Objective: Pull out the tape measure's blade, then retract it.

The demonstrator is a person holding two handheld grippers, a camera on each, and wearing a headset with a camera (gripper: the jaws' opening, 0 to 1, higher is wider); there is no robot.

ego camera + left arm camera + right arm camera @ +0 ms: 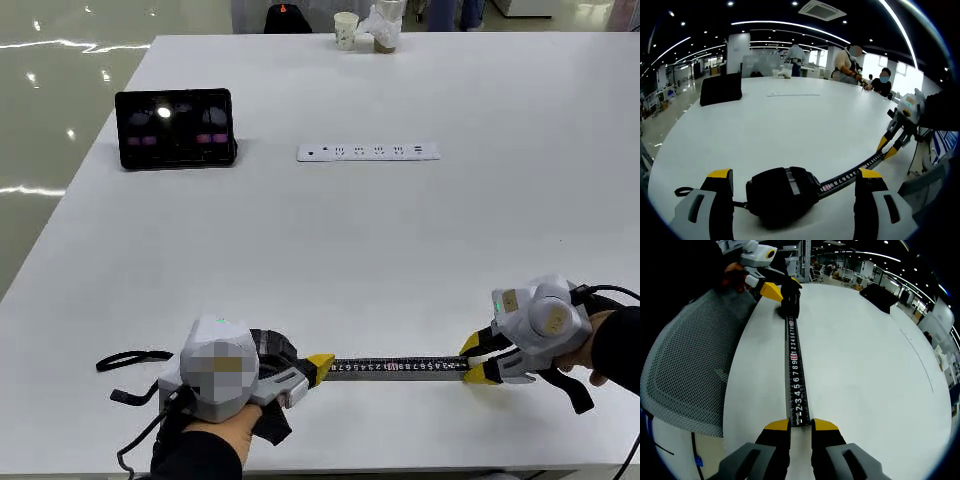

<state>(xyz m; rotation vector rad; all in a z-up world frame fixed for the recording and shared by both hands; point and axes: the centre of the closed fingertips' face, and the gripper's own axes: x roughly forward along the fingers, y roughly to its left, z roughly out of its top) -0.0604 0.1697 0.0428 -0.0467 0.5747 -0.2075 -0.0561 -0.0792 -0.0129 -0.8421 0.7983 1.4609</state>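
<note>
Blade (794, 370) drawn out along the tabletop (330, 250), our right hand-held gripper (801, 425) pinches its tip between near-closed jaws while our left hand-held gripper (792, 176) straddles the case (782, 195), jaws wide; next, we judge, comes a slow, guided retraction.

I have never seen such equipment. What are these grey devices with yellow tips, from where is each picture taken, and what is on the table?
No robot here: a person holds a two-jaw gripper in each hand. The head view comes from a headset camera; each round view comes from a camera on one gripper. The left gripper has its jaws on either side of the tape measure case, with gaps showing. The right gripper pinches the end of the blade, pulled out along the white table. Farther away lie a black tablet, a white power strip and a paper cup.
</note>
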